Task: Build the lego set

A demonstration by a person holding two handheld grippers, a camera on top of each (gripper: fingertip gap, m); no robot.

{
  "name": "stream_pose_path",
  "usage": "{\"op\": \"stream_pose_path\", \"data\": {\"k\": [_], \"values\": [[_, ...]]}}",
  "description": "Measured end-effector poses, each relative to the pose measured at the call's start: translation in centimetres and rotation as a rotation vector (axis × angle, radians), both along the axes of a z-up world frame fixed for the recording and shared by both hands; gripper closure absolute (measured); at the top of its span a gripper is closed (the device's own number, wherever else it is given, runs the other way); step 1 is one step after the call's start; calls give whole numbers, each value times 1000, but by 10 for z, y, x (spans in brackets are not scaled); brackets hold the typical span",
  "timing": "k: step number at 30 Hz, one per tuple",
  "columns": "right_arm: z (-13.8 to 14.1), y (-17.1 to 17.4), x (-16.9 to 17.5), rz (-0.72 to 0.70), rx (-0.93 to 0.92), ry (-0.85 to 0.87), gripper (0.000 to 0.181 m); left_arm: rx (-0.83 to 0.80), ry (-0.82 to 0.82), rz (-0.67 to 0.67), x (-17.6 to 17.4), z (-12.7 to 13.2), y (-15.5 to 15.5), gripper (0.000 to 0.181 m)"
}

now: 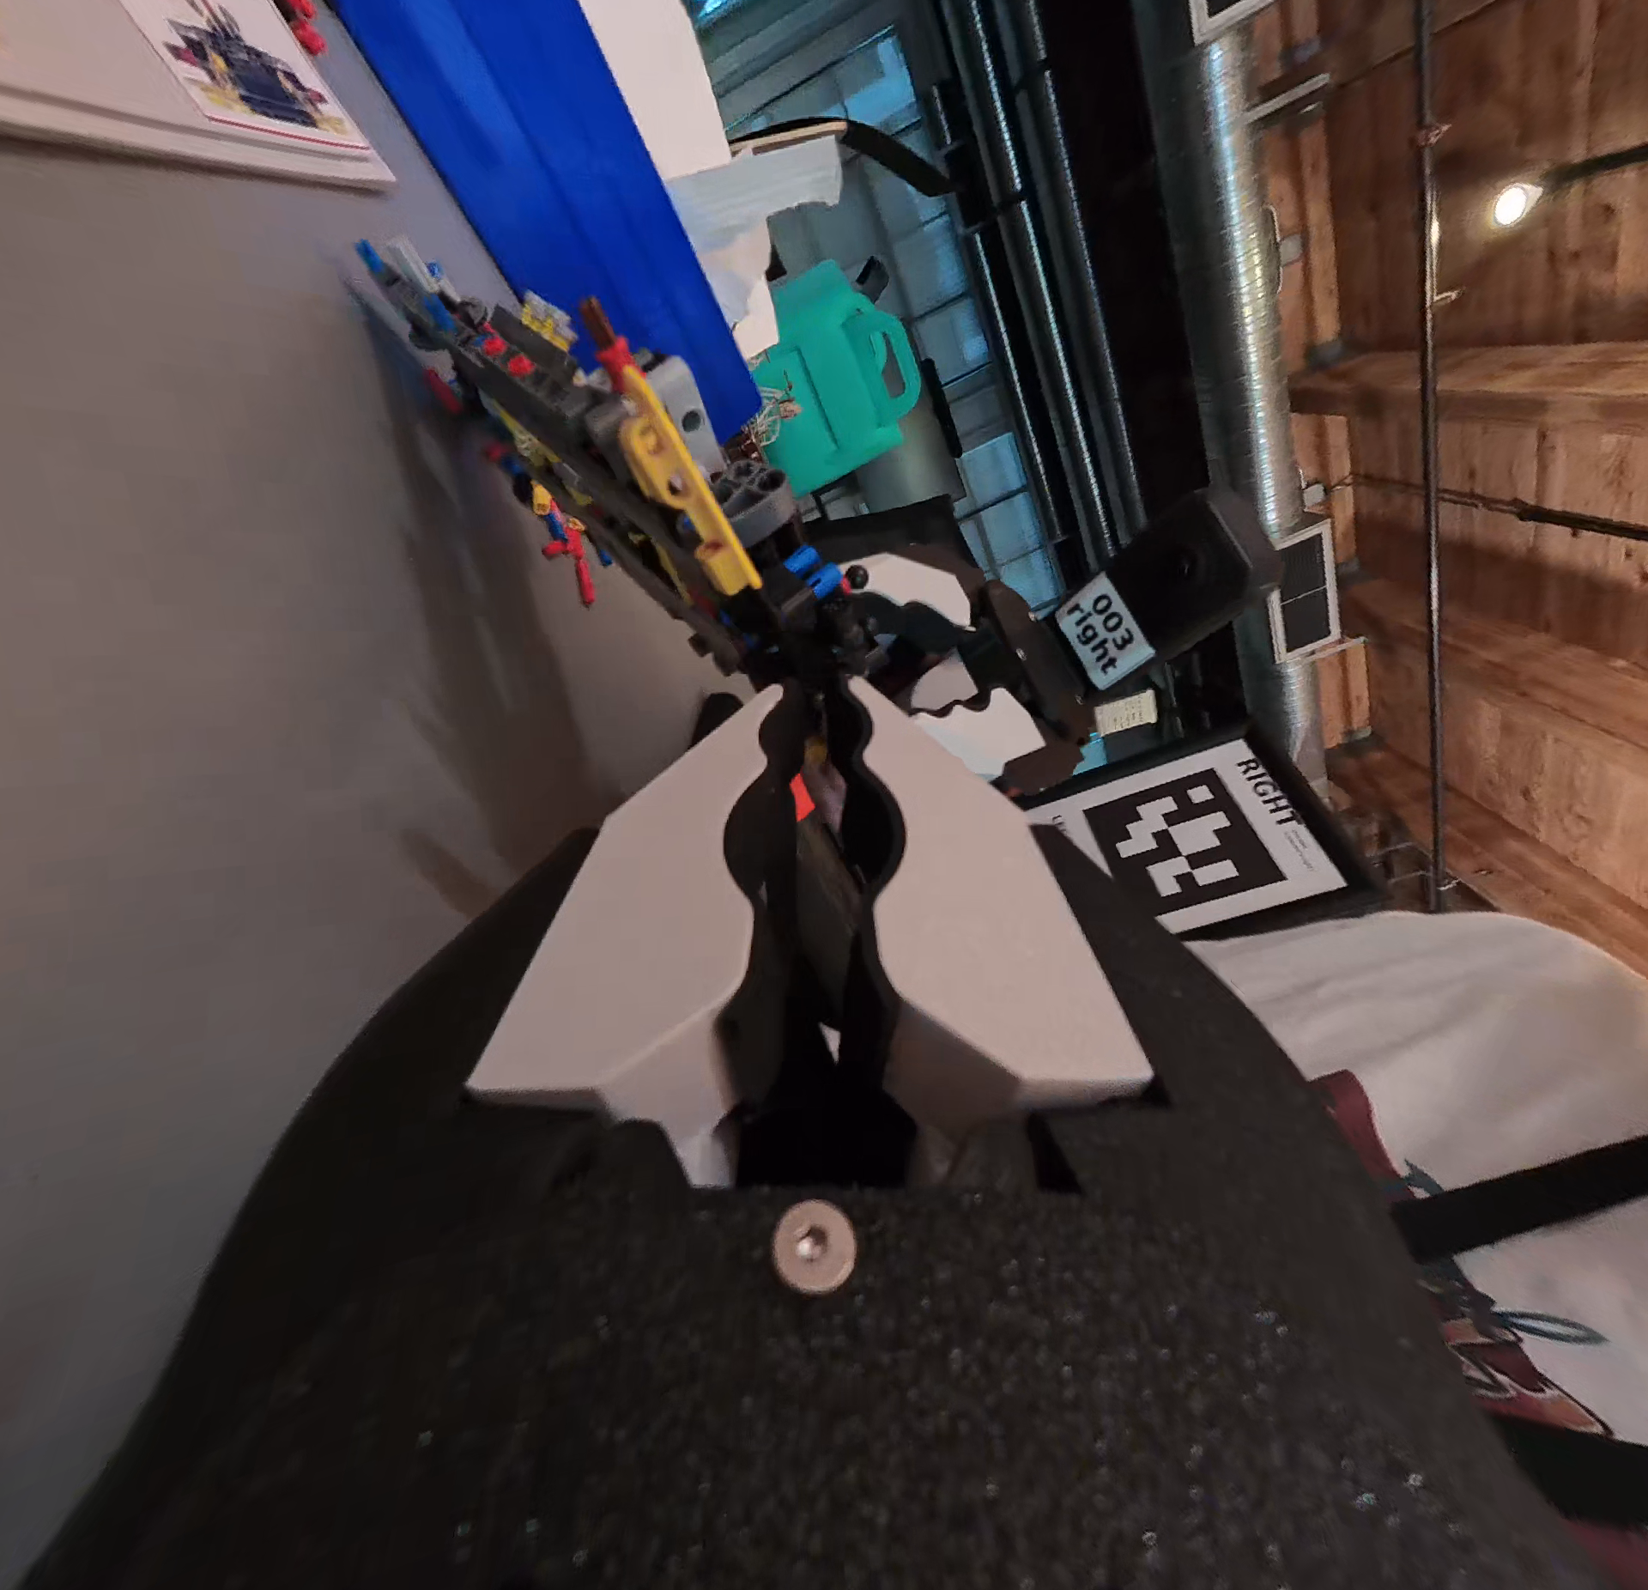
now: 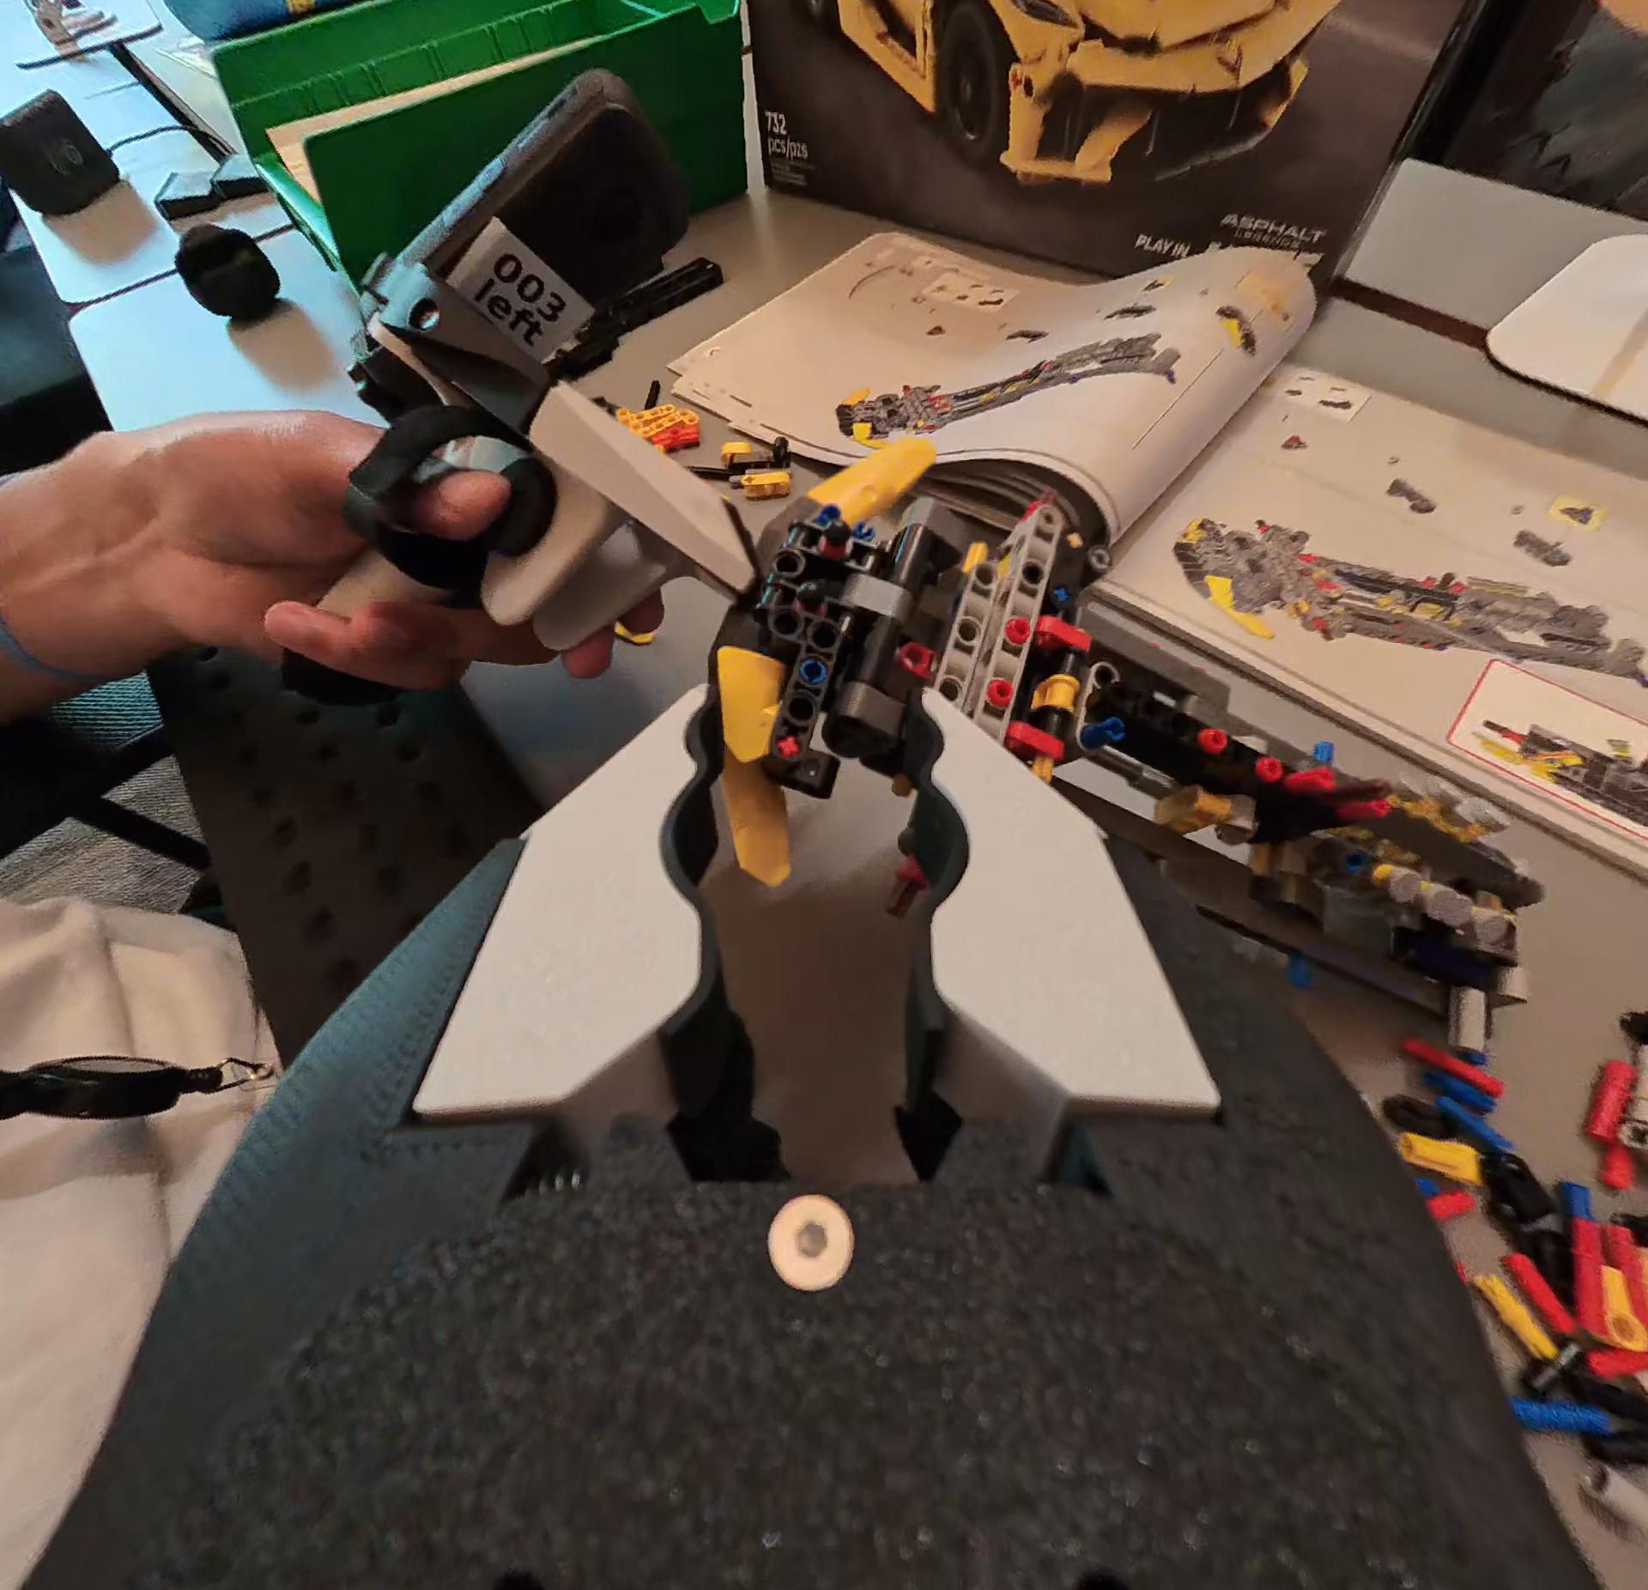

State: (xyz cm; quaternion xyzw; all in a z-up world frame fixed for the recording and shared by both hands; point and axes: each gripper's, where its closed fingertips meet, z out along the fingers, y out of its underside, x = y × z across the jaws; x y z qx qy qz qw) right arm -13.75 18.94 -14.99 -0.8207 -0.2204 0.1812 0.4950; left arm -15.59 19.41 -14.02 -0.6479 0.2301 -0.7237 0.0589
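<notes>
A long, partly built Lego car chassis [image 2: 981, 655] of black, grey, yellow and red pieces lies tilted, its far end on the grey table and its near end lifted. My right gripper [image 2: 816, 718] is shut around that near end, with a yellow panel [image 2: 753, 798] hanging between its fingers. My left gripper [image 2: 745, 570] comes in from the left and pinches a black beam at the top of the same end. In the left wrist view my left gripper [image 1: 816, 700] is nearly closed on the chassis [image 1: 624, 441], which stretches away from it.
An open instruction booklet [image 2: 981, 361] and the set's box [image 2: 1070, 75] lie behind the chassis. A green bin [image 2: 499, 75] stands at the back left. Loose pins and pieces [image 2: 1561, 1235] are scattered at the right, and a few more [image 2: 749, 468] lie near the booklet. My two grippers' fingertips are within a few centimetres of each other.
</notes>
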Motion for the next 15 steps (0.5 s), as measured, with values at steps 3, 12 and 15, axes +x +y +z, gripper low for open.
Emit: {"op": "stream_pose_path", "data": {"k": [3, 12, 15], "values": [[-2, -2, 6, -19, 21, -19, 141, 59, 41, 9, 7, -2, -1, 181], [18, -9, 13, -121, 283, -295, 117, -53, 44, 8, 19, 5, -6, 181], [20, -13, 12, -122, 332, -538, 122, -88, 48, 11, 21, 8, -7, 181]]}}
